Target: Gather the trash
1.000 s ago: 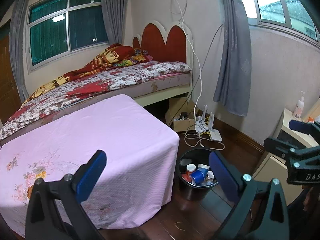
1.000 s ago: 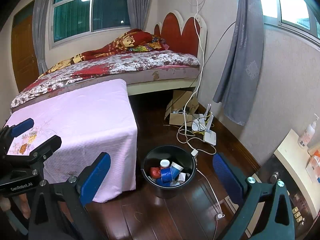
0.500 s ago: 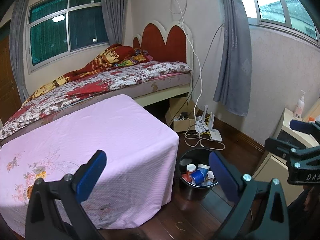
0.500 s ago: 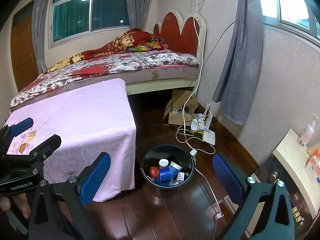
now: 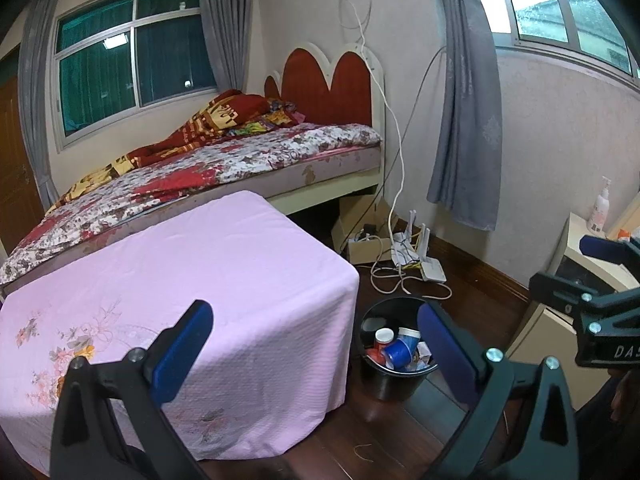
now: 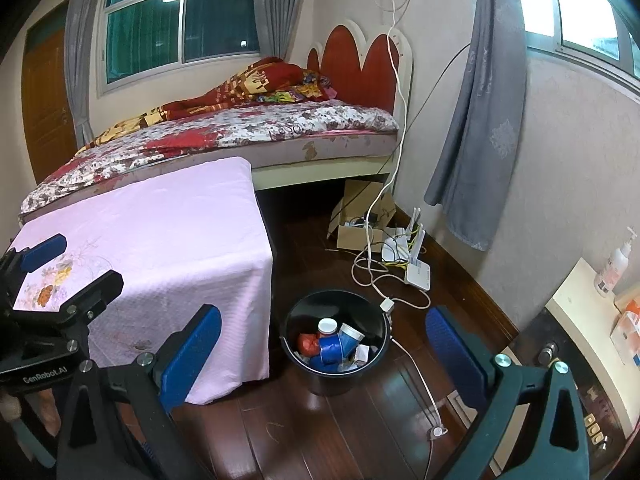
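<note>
Right wrist view: your right gripper hangs above the dark wood floor with its blue-padded fingers spread wide and nothing between them. Directly ahead, framed by those fingers, stands the black bin, just beside the corner of the pink-draped table. The bin holds a blue cup lying on its side, a white-capped container, a red item and pale scraps of paper. A white cable runs along the floor past the bin's right rim. Behind it an open cardboard box sits under the bed, with cords and a router at its side.

Left wrist view: your left gripper is likewise spread and empty, over the table's edge; the bin stands on the floor, partly behind its right finger.
</note>
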### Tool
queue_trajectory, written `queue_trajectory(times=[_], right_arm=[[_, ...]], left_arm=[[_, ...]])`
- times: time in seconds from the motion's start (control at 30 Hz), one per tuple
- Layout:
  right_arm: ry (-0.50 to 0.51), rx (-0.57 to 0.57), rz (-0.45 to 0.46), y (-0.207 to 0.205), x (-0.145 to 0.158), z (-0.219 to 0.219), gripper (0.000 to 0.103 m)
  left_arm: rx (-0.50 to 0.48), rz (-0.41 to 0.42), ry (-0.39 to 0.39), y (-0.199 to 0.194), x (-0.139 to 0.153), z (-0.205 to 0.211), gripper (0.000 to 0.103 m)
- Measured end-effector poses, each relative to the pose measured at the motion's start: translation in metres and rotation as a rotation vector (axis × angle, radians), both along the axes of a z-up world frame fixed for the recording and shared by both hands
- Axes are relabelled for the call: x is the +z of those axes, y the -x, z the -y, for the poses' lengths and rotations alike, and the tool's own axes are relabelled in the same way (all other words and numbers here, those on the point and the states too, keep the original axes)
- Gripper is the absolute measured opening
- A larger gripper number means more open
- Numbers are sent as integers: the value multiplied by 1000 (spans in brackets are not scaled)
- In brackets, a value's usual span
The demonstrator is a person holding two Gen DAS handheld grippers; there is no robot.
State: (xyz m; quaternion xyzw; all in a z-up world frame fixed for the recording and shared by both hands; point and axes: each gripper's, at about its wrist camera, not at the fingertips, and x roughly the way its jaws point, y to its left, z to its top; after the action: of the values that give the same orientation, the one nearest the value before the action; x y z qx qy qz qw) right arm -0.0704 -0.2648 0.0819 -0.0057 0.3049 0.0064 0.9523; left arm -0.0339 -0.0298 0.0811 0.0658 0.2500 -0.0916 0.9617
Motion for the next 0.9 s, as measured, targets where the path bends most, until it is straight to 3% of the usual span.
queue_trajectory(times=[0.9], right_arm=[[2, 1, -3, 0, -1, 4, 103]], left_arm=[[2, 1, 7, 2, -2, 1, 103]])
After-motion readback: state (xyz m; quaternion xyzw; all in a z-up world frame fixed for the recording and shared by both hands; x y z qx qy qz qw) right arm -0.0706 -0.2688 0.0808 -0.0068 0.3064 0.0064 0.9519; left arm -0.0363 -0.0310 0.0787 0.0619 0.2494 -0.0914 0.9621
